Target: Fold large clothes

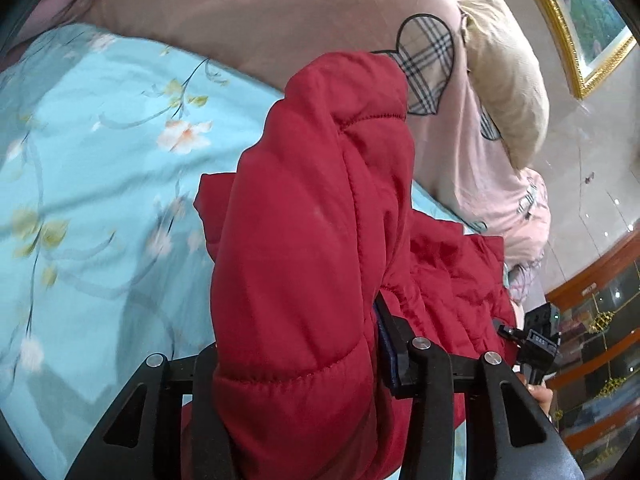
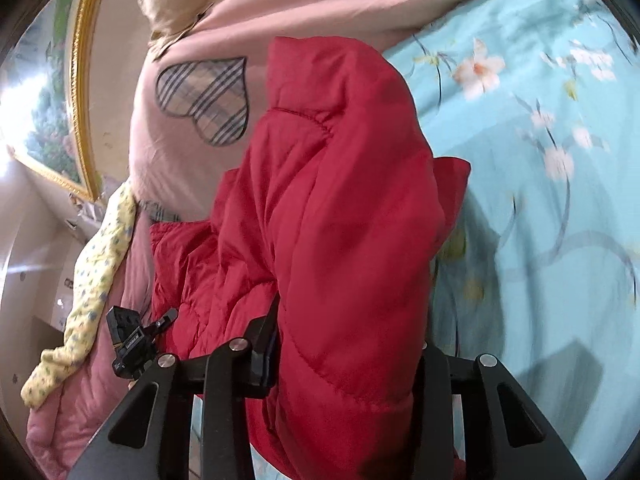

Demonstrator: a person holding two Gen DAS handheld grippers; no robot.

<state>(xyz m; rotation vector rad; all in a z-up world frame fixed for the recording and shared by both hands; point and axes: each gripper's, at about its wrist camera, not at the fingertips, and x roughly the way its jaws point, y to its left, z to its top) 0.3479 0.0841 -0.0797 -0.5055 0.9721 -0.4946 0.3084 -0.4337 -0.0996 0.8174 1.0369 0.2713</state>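
A red padded jacket is bunched up and lifted above the light blue flowered bedsheet. In the left wrist view my left gripper is shut on a thick fold of it, and the cloth bulges over both fingers and hides their tips. In the right wrist view the jacket is pinched the same way by my right gripper. Between the two grips the rest of the jacket sags in folds. Each view shows the other gripper at its edge: the right one and the left one.
A pink quilt with checked heart patches is heaped at the head of the bed, with a beige pillow on it. A gold-framed picture hangs on the wall. A yellow flowered cloth lies beside the quilt. Wooden shelves stand beyond the bed.
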